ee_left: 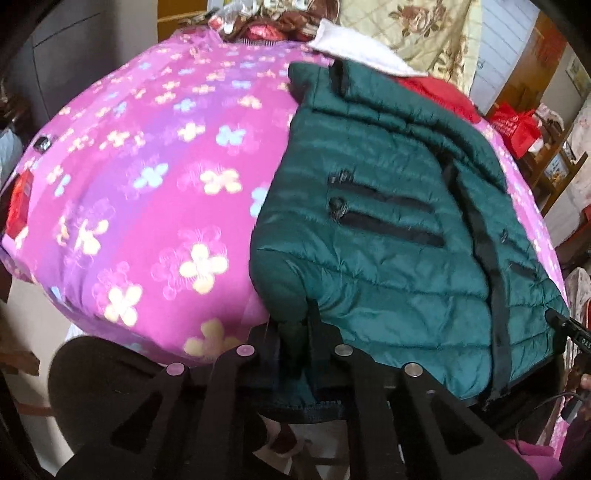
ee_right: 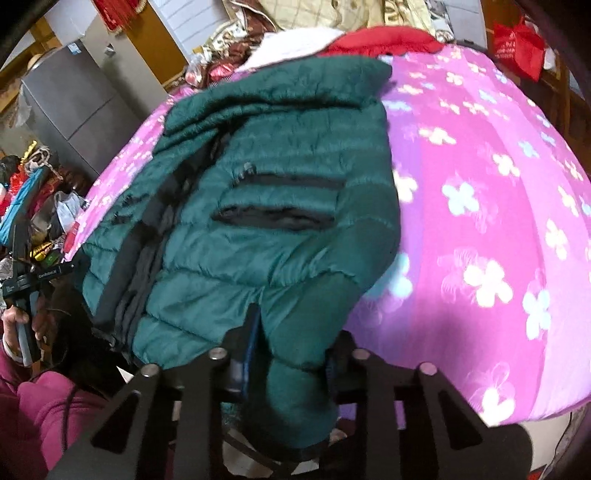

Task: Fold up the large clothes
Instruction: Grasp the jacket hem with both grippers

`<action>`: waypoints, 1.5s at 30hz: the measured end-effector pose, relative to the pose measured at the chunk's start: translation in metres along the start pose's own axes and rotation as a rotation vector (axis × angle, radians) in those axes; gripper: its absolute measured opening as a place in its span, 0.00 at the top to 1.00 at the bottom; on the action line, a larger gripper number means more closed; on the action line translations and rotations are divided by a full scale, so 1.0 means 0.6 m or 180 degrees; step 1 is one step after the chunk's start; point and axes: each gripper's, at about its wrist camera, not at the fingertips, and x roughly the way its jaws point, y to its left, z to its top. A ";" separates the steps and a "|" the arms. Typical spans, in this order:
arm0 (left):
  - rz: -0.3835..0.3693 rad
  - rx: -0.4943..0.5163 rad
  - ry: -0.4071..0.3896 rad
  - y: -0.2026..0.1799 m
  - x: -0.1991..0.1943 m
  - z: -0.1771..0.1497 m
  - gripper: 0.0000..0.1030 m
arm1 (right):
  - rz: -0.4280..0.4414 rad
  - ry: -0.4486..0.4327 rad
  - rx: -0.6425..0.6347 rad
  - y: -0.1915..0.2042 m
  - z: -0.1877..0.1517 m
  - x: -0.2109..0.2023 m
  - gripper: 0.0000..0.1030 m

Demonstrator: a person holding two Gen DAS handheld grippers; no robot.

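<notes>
Gripping green jacket (ee_left: pixel 388 236) hem: left gripper (ee_left: pixel 295 325) | right gripper (ee_right: pixel 291 332) clamps sleeve | "GenRobot.AI" on left tool

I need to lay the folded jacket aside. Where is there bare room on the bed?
The pink quilt lies bare on either side of the green jacket. The far edge is crowded with a red garment and piled bedding.

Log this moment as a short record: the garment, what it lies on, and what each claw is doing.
garment: green puffer jacket, lying partly folded, two dark pocket zips showing
surface: pink flowered blanket
left claw: shut on the jacket's near edge
right claw: shut on a bunched part of the jacket, likely a sleeve
behind: red garment, piled bedding
</notes>
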 end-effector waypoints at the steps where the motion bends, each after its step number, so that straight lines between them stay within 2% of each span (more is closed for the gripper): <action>1: 0.0013 0.0018 -0.0051 -0.002 -0.007 0.004 0.97 | 0.0019 -0.0064 -0.0025 0.003 0.007 -0.009 0.75; 8: 0.0018 0.0086 -0.0355 -0.019 -0.047 0.033 0.97 | 0.0040 -0.0342 -0.0147 0.018 0.041 -0.047 0.75; 14: -0.0070 -0.0053 -0.0595 -0.019 -0.072 0.082 0.97 | 0.0083 -0.0549 -0.0019 0.006 0.080 -0.069 0.75; 22: 0.0007 -0.0055 -0.0889 -0.040 -0.080 0.139 0.97 | 0.0023 -0.0793 0.0077 -0.008 0.149 -0.075 0.75; 31: 0.0099 -0.0097 -0.1077 -0.056 -0.067 0.204 0.97 | -0.0044 -0.0974 0.0165 -0.024 0.230 -0.065 0.75; 45: 0.0309 -0.0111 -0.1219 -0.080 -0.019 0.312 0.97 | -0.0291 -0.1019 0.0166 -0.037 0.340 -0.025 0.75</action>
